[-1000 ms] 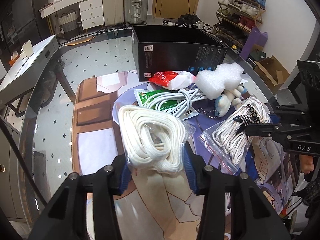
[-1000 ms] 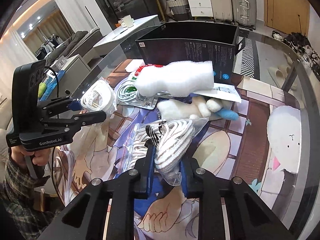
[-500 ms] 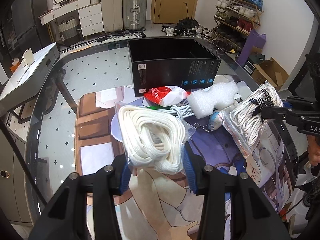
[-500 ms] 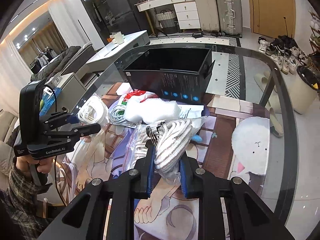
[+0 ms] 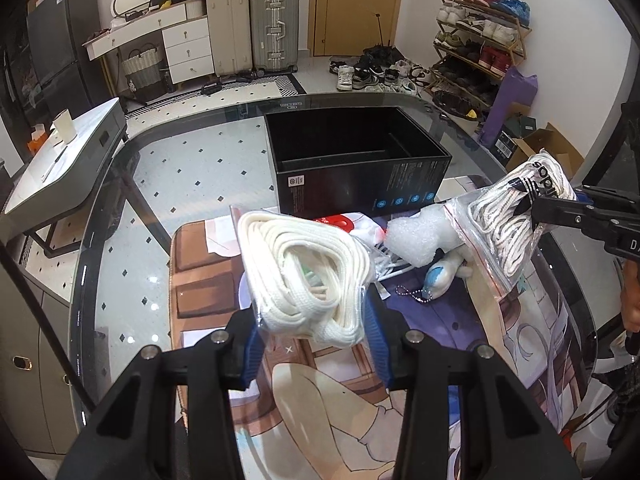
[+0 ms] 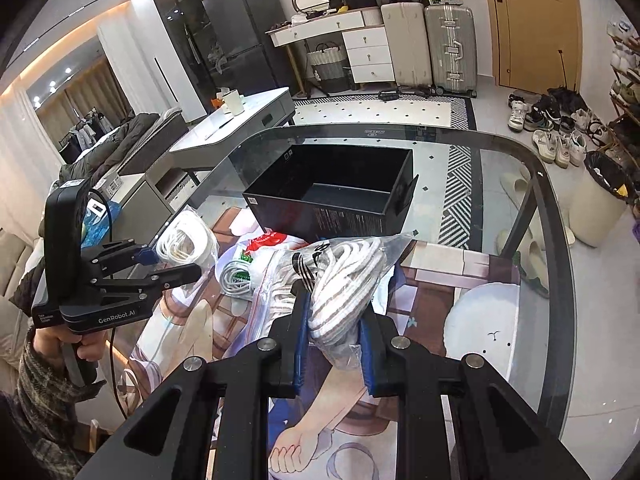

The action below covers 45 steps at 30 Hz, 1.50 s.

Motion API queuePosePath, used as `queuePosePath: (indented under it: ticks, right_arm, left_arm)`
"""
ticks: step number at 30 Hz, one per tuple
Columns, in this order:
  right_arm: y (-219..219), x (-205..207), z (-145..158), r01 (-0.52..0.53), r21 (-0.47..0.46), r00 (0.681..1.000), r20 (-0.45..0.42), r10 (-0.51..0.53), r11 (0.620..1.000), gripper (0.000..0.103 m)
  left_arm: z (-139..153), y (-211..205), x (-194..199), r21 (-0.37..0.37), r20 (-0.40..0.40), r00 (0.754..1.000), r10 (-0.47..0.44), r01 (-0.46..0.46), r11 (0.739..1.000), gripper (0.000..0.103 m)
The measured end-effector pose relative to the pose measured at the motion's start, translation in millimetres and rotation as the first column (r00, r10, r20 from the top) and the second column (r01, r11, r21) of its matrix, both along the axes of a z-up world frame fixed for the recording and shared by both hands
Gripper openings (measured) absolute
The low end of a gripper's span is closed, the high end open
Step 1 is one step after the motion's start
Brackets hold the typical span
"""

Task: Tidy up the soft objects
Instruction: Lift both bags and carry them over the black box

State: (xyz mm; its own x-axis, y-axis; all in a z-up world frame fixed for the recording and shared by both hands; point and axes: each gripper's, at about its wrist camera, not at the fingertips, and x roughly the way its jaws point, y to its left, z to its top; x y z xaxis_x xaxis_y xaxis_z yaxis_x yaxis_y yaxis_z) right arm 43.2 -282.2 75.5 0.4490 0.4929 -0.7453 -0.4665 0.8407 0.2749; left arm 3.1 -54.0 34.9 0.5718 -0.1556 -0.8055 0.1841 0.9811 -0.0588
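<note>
Foam wad (image 5: 416,236), plush toy (image 5: 444,270), red packet (image 5: 340,222) before black box (image 5: 360,168)

"GenRobot.AI" reads clearly in pale letters along the black body of the left gripper (image 6: 176,258) in the right wrist view, with a smaller label at its rear end too tiny to make out. In the left wrist view, the black adidas wordmark and stripes show, turned sideways, on the bagged white laces (image 5: 516,216) clamped by the right gripper (image 5: 538,210), whose body carries only a cut-off "D" at the picture's edge. The black box (image 5: 360,172) at the tabletop's far edge bears a white sticker, small white print and round blue icons, none legible.
</note>
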Motion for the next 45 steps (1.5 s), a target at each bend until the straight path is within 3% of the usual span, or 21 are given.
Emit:
queuePosePath:
  ticks: [18, 45]
  right_arm:
    - [5, 30, 36, 0.023, 0.017, 0.999, 0.043, -0.024, 1.0, 0.021]
    - [27, 80, 86, 0.032, 0.009, 0.995, 0.1, -0.032, 0.999, 0.021]
  left_arm:
    - [34, 0, 18, 0.026, 0.058, 0.998, 0.0, -0.002, 1.0, 0.042]
    - [81, -6, 82, 0.036, 0.072, 0.997, -0.025, 0.022, 0.999, 0.042]
